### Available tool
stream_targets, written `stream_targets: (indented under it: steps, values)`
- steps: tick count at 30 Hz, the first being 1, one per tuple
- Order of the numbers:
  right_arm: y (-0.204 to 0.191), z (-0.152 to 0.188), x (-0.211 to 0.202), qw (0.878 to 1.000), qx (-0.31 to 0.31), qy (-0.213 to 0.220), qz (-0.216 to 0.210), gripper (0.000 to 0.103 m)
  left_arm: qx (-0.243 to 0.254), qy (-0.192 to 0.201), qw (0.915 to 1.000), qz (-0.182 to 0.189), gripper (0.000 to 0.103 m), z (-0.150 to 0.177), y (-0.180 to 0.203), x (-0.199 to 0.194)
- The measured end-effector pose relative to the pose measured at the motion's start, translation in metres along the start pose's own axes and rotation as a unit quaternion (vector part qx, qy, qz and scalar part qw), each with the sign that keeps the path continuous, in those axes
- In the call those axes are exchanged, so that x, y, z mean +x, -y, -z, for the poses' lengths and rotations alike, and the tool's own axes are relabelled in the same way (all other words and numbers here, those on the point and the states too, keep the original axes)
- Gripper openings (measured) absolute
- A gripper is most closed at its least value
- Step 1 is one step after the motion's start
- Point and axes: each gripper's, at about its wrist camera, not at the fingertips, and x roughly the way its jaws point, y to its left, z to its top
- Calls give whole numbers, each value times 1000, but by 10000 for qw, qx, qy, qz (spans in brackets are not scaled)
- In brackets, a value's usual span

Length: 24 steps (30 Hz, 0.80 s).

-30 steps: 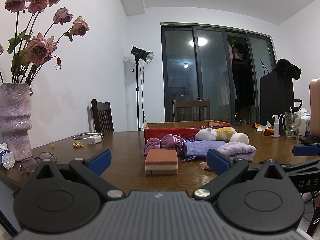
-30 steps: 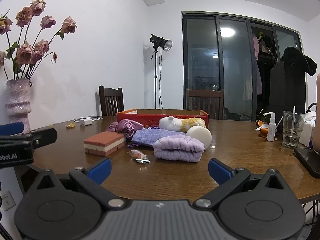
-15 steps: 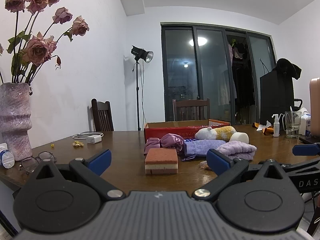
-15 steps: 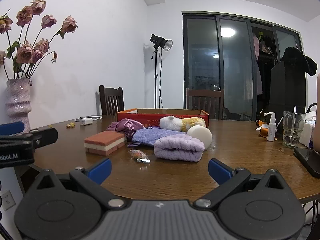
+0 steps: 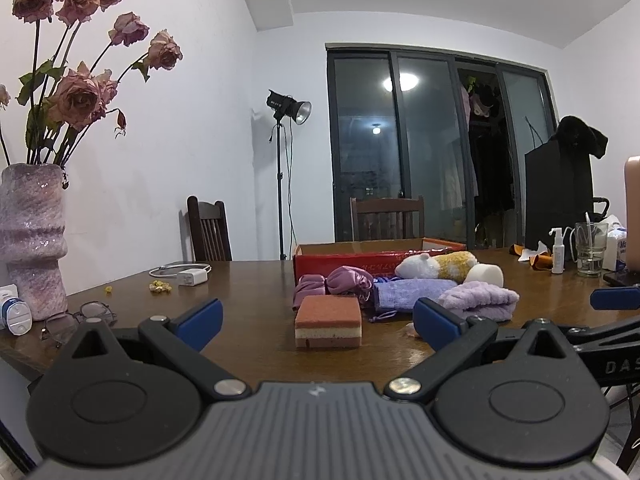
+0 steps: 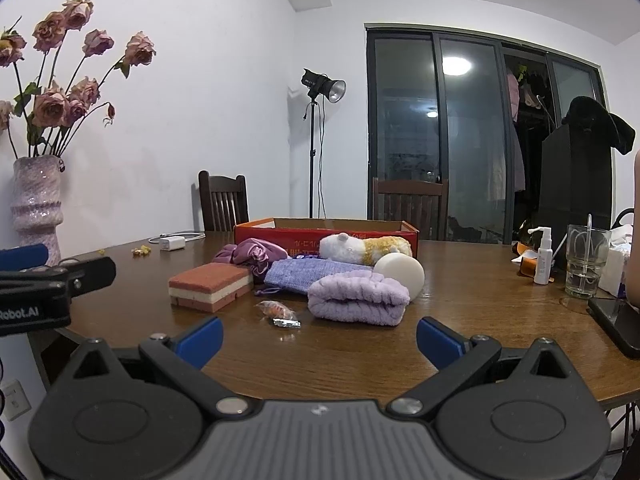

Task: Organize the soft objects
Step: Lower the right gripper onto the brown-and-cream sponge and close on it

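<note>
Soft things lie in a cluster before a red cardboard box [image 5: 376, 258] [image 6: 326, 236]: a layered pink sponge [image 5: 329, 321] [image 6: 210, 286], a satin purple scrunchie [image 5: 340, 282] [image 6: 250, 254], a blue-violet pouch [image 5: 412, 294] [image 6: 310, 276], a folded lilac towel [image 5: 482, 300] [image 6: 358, 298], a white foam cylinder [image 5: 486, 275] [image 6: 400, 274] and a white-and-yellow plush hamster [image 5: 434, 265] [image 6: 364, 249]. My left gripper [image 5: 318, 322] is open, just short of the sponge. My right gripper [image 6: 319, 338] is open, near the table's front edge, facing the towel.
A pink vase of dried roses [image 5: 32, 240] [image 6: 36, 204], glasses [image 5: 78, 316] and a white charger [image 5: 192, 278] stand at the left. A wrapped candy [image 6: 278, 312] lies near the towel. A glass [image 6: 586, 260], spray bottle [image 6: 543, 256] and phone [image 6: 616, 326] are at the right.
</note>
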Motion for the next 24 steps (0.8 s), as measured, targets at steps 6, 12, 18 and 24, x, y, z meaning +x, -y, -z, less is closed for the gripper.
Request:
stream_targets:
  steps: [6, 12, 18, 24]
  values:
    - [-4, -7, 7, 9976, 6, -37, -690, 101, -108, -216, 9997, 50, 103, -4, -6, 14]
    - [-10, -25, 43, 9943, 118, -394, -982, 72, -378, -642, 9972, 111, 101, -12, -23, 50]
    - [-2, -46, 107, 9840, 625, -815, -1453, 61, -759, -1027, 9913, 307, 70, -13, -40, 107]
    - [-17, -59, 165, 9783, 611, -1056, -1676, 58, -1137, -1660, 9784, 477, 63, -16, -51, 168]
